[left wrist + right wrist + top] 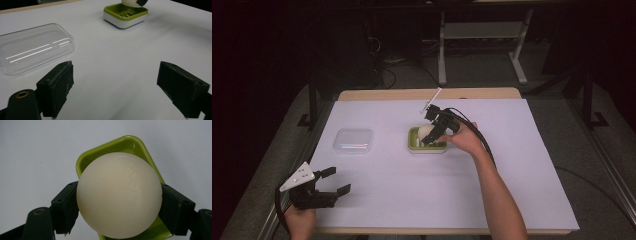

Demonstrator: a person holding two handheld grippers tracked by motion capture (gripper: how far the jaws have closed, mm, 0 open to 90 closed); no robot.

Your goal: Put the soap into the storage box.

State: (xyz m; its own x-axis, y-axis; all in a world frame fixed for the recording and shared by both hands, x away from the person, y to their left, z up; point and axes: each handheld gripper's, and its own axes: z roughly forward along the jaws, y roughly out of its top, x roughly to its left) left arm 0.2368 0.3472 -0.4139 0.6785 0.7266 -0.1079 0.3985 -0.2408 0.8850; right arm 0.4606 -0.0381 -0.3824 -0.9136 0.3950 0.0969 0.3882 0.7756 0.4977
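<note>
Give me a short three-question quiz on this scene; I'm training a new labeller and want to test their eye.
1. True or false: the right gripper has its jaws closed on the cream round soap.
2. What lies directly under the soap? A) the clear lid B) the green soap dish C) bare white table cover
3. In a few words: how do the left gripper's jaws stand, and what do they hold?

Key
1. True: both jaws press the soap's sides in the right gripper view.
2. B: the dish rim shows around and beneath the soap.
3. Wide apart, holding nothing, near the table's front left corner.
</note>
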